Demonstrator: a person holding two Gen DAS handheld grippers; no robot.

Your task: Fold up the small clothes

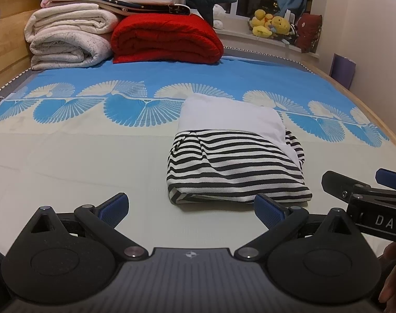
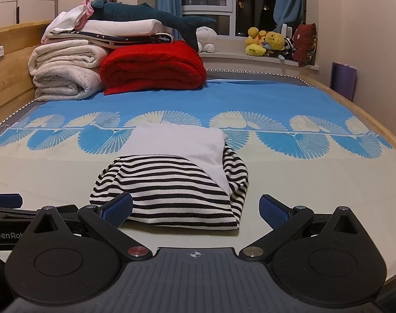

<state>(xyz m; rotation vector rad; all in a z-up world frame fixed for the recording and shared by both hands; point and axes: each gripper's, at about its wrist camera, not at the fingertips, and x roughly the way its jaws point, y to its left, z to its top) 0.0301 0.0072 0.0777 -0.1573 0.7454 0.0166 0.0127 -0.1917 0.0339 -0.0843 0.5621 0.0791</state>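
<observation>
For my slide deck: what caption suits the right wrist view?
Open right gripper hovers before a folded striped garment on the bed.

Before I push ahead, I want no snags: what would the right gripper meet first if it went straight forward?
Probably the folded striped garment: it lies directly ahead of the open right gripper, its near edge between the fingers. Depth is uncertain.

We see a folded black-and-white striped garment (image 1: 231,167) lying flat on the bed sheet (image 1: 80,161). A folded white garment (image 1: 231,116) overlaps its far edge.
</observation>
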